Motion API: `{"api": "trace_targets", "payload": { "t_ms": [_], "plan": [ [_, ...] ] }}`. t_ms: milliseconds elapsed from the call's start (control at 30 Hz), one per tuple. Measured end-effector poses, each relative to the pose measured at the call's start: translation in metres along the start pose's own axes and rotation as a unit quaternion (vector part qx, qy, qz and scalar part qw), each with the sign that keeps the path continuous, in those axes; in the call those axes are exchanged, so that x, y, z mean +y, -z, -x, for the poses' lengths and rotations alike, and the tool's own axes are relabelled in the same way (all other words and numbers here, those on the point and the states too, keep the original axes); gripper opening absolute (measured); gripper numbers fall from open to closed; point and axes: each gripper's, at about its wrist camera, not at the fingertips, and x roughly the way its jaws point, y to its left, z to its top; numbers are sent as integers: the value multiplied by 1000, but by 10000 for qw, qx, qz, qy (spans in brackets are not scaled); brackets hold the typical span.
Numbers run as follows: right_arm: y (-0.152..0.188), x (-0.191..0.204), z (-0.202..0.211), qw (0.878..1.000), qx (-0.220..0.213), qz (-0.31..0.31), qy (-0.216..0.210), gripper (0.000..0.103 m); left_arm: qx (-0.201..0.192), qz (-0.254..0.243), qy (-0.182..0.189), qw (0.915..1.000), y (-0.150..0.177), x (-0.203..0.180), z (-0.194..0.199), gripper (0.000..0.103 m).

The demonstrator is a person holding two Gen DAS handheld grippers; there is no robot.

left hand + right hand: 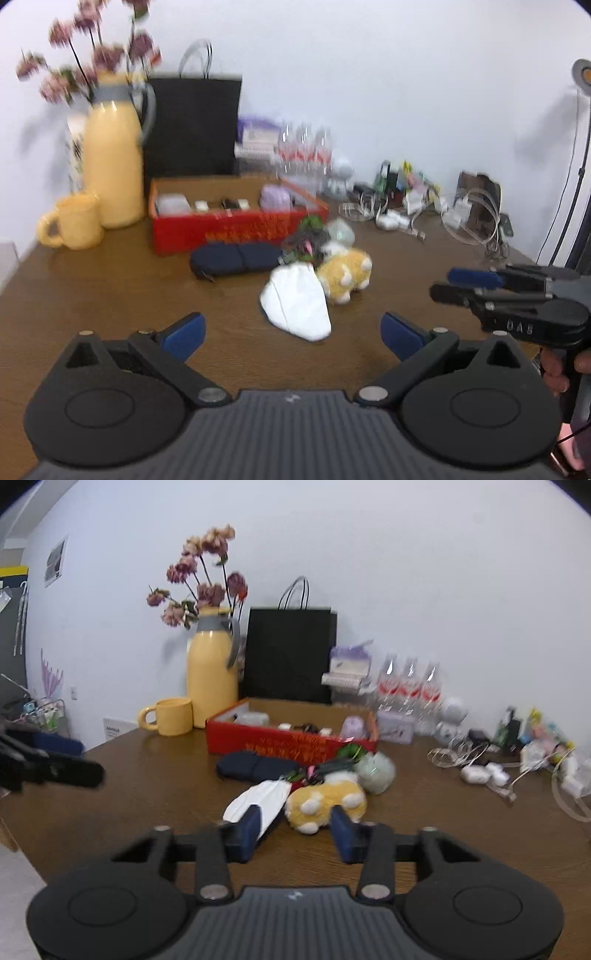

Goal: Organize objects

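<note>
A red box (pixel 236 227) (pixel 288 740) with small items stands mid-table. In front of it lie a dark blue pouch (pixel 234 260) (pixel 255 766), a white mask (pixel 297 304) (pixel 258 799), a yellow plush toy (pixel 345 275) (pixel 327 803), a pale green ball (pixel 376 771) and a tangle of green and pink bits (pixel 308 236). My left gripper (pixel 293 332) is open and empty, just short of the mask. My right gripper (pixel 295 830) is open and empty, close before the plush toy; it also shows at the right of the left wrist view (pixel 443 284).
A yellow jug (pixel 112 166) (pixel 212 675) with dried flowers, a yellow mug (pixel 75 221) (pixel 171 716) and a black paper bag (pixel 194 125) (pixel 291 653) stand at the back. Water bottles (pixel 408 686), cables and chargers (pixel 406 218) (pixel 480 771) crowd the right back. The table edge (pixel 44 834) runs left.
</note>
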Motion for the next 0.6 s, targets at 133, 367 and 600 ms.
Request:
{"api": "trace_targets", "payload": {
  "t_ms": [133, 367, 600],
  "plan": [
    [-8, -6, -54, 9990, 182, -384, -101, 36, 336, -12, 31, 9994, 5, -9, -65, 103],
    [-27, 0, -148, 9984, 428, -208, -290, 36, 314, -460, -40, 9984, 9, -19, -131, 87],
    [-17, 5, -192, 9980, 596, -190, -132, 15, 791, -255, -205, 9963, 13, 1, -160, 56]
  ]
}}
